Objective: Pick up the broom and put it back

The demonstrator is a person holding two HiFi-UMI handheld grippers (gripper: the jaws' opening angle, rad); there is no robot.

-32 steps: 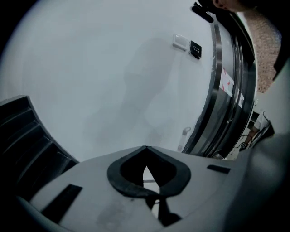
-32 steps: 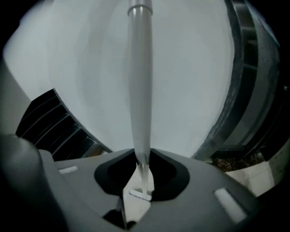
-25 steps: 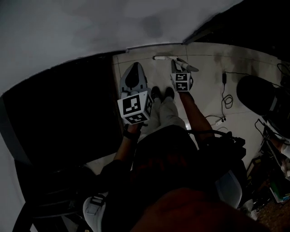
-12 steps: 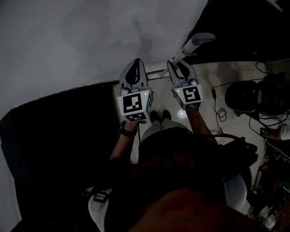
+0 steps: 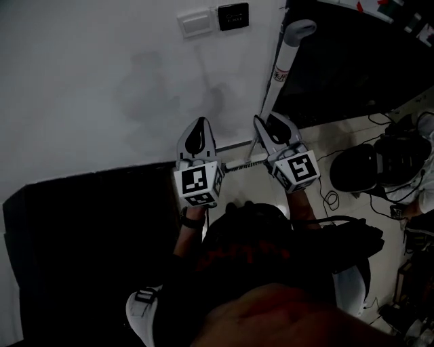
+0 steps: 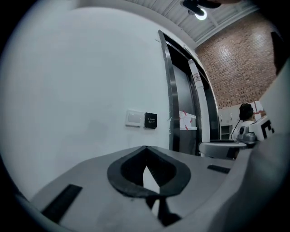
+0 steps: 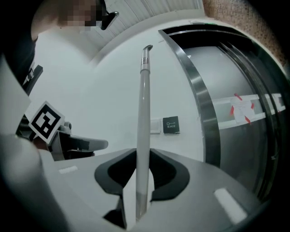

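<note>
**Broom handle** (image 7: 143, 118): pale grey-white, with a darker grey cap at 12 o'clock.
**Left gripper** (image 6: 145, 156) and **right gripper** (image 7: 141, 158): light grey shells, black pads (image 7: 170, 174).
**Marker cubes** (image 5: 199, 184): white with black square patterns.
**Wall** (image 5: 102, 81): white.
At 12 o'clock in the head view: white switch plate (image 5: 195, 22), black exit button (image 5: 233, 16).
**Brick wall** (image 6: 240, 59): red-brown.

Head view looks down; gripper views level, sharing the exit plate (image 6: 150, 120).

The broom (image 5: 278, 66), a slim pale pole with a hooked grip on top, stands nearly upright close to the wall, clamped in the right hand-held gripper (image 5: 264, 127).
</note>
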